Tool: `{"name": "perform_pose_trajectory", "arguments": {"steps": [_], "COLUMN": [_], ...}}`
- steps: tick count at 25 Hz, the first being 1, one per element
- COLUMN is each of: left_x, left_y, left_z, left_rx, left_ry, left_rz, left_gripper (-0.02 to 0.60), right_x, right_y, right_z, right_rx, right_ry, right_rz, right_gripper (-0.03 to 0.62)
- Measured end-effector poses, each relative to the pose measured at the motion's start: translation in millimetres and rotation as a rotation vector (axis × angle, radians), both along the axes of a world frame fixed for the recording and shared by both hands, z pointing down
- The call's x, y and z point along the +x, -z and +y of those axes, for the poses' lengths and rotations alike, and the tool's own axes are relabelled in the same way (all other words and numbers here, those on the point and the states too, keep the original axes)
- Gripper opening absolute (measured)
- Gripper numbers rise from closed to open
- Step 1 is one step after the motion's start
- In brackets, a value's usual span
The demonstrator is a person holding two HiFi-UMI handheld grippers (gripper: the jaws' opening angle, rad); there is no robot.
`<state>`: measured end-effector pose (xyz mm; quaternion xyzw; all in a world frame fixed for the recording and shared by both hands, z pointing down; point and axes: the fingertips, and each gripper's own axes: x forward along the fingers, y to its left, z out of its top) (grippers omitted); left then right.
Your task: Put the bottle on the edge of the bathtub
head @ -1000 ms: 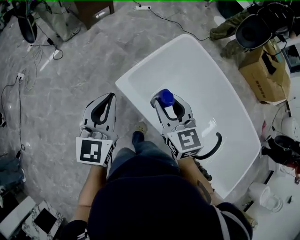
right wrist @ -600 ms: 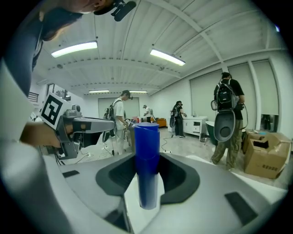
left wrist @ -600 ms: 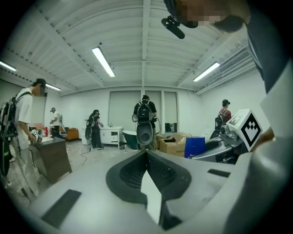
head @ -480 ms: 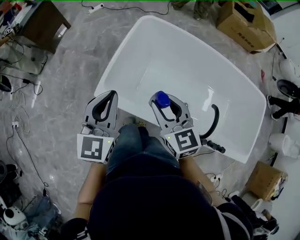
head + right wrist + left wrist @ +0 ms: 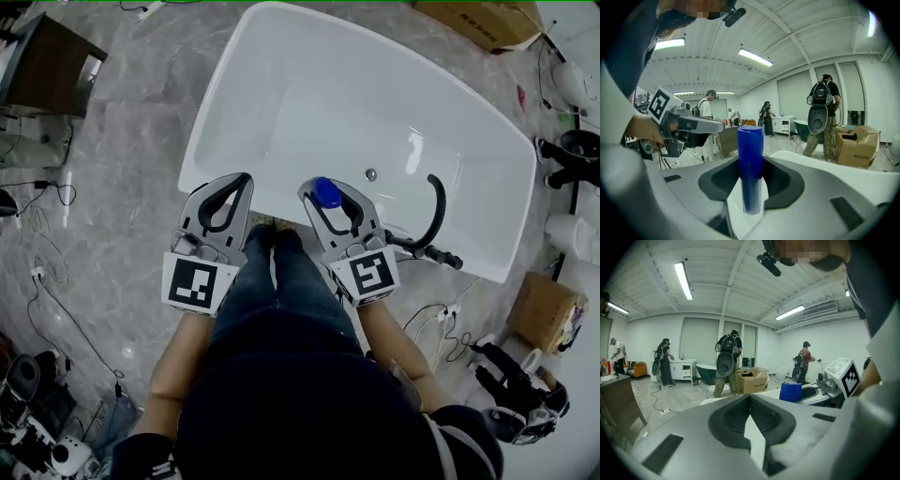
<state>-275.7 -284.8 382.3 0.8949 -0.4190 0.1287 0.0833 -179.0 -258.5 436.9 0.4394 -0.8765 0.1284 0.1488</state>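
Note:
A blue bottle (image 5: 325,191) stands upright between the jaws of my right gripper (image 5: 329,198), which is shut on it. In the right gripper view the bottle (image 5: 750,159) rises straight up between the grey jaws. It hangs over the near rim of the white bathtub (image 5: 277,208); whether it touches the rim is hidden. My left gripper (image 5: 236,184) is beside it to the left, over the same rim, shut and holding nothing. In the left gripper view its jaw tips (image 5: 750,397) meet, and the blue bottle (image 5: 790,392) shows to the right.
A black curved faucet (image 5: 434,217) stands on the tub's near rim, right of the bottle. The drain (image 5: 371,174) lies in the basin. Cardboard boxes (image 5: 540,313), a dark cabinet (image 5: 52,64) and floor cables (image 5: 54,305) surround the tub. People (image 5: 725,363) stand far off.
The tub has swung from a diagonal to lying across the top of the head view. Both grippers are now at its near long rim. The right gripper still holds the bottle.

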Motion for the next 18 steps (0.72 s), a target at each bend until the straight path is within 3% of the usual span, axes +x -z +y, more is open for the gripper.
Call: {"name": "perform_pose_trajectory", "arguments": {"steps": [9,18], "left_x": [-18,-28], "left_y": [-74,-114], "left_z": [0,5], "left_rx": [-0.118,-0.205], "left_ry": [-0.064,-0.069], "left_rz": [-0.083,-0.132], "left_gripper": [0.023,0.023], "right_x": [-41,-56], "right_y": [-80,-150], "right_z": [5,12], "right_rx": [-0.037,-0.168], "right_ry": [0.121,0.129], "right_rz": [0.049,0.041], "right_gripper": [0.166,0.166]}}
